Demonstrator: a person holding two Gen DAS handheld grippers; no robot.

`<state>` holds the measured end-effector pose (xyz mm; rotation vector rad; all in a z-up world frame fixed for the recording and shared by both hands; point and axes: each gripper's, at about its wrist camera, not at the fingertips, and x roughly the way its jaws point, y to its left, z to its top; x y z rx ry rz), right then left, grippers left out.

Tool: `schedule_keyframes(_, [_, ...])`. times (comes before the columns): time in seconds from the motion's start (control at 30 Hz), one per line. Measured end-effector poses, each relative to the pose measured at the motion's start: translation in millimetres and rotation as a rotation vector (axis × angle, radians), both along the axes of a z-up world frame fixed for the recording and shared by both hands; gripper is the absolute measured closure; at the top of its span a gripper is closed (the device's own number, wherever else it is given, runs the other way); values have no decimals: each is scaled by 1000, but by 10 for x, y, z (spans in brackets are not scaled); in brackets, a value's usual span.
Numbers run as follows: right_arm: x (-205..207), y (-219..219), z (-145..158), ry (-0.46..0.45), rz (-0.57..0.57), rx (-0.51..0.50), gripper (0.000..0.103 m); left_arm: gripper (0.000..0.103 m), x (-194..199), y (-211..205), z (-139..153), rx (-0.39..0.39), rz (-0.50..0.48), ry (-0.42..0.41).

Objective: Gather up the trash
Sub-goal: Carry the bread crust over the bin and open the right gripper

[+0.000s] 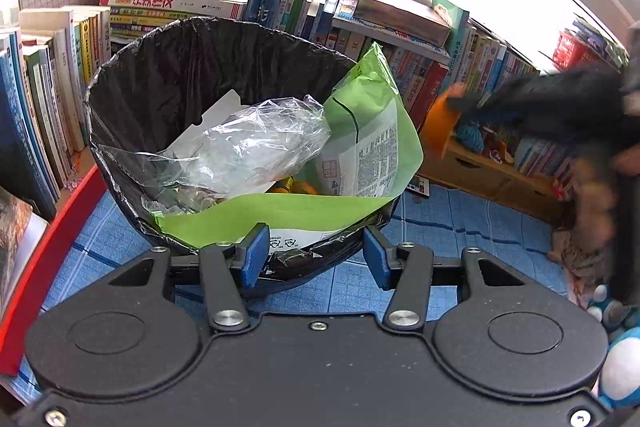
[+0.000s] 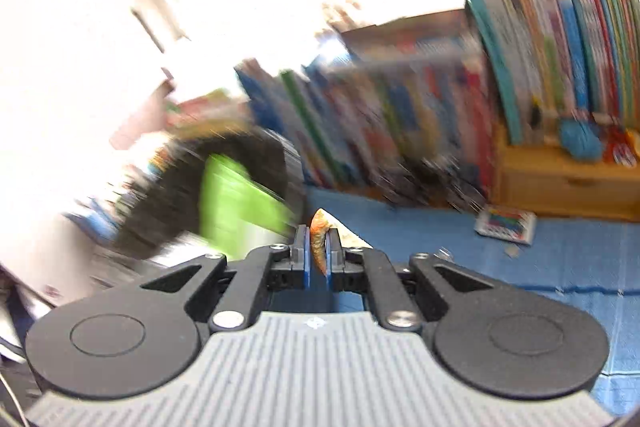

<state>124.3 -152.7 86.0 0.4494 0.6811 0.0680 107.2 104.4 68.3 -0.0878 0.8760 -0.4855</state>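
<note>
A black-lined bin (image 1: 168,75) stands on the blue mat, holding a green packet (image 1: 372,115), clear plastic wrap (image 1: 248,143) and white card. My left gripper (image 1: 316,259) hangs at the bin's near rim, its blue pads apart, and bare mat shows beside the right pad. In the right wrist view my right gripper (image 2: 319,251) is shut on a small orange scrap (image 2: 320,233), held above the mat. The bin (image 2: 172,195) is blurred to its left. From the left wrist view the right gripper (image 1: 460,103) is a dark blur right of the bin, with an orange smear at its tip.
Rows of books (image 1: 420,67) wall the back and left. A wooden drawer box (image 2: 560,183) stands at the right, with a small colourful pack (image 2: 506,223) on the mat in front. Plush toys (image 1: 616,367) and crumpled beige stuff (image 1: 580,259) lie at the right. A red edge (image 1: 48,239) runs along the left.
</note>
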Motion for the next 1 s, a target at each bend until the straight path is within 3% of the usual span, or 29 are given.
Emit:
schedule_keyframes(0.1, [-39, 108, 395, -67, 61, 39, 93, 54, 9, 38, -4, -25, 14, 14])
schedule_keyframes(0.23, [93, 401, 639, -88, 148, 25, 93, 54, 21, 66, -13, -43, 16, 19])
schedule_keyframes(0.57, [477, 1206, 261, 74, 265, -153, 91, 55, 34, 96, -18, -63, 12, 22])
schedule_keyframes(0.67, [440, 1281, 213, 87, 281, -168, 85, 55, 30, 88, -16, -66, 18, 23])
schedule_keyframes(0.7, [437, 1285, 207, 90, 286, -168, 71, 55, 30, 86, -18, -66, 21, 23])
schedule_keyframes(0.8, [437, 1294, 213, 87, 295, -160, 54, 55, 20, 86, -24, -68, 22, 23])
schedule_keyframes(1.0, [315, 1205, 325, 48, 288, -167, 47, 55, 19, 73, -15, -60, 24, 22])
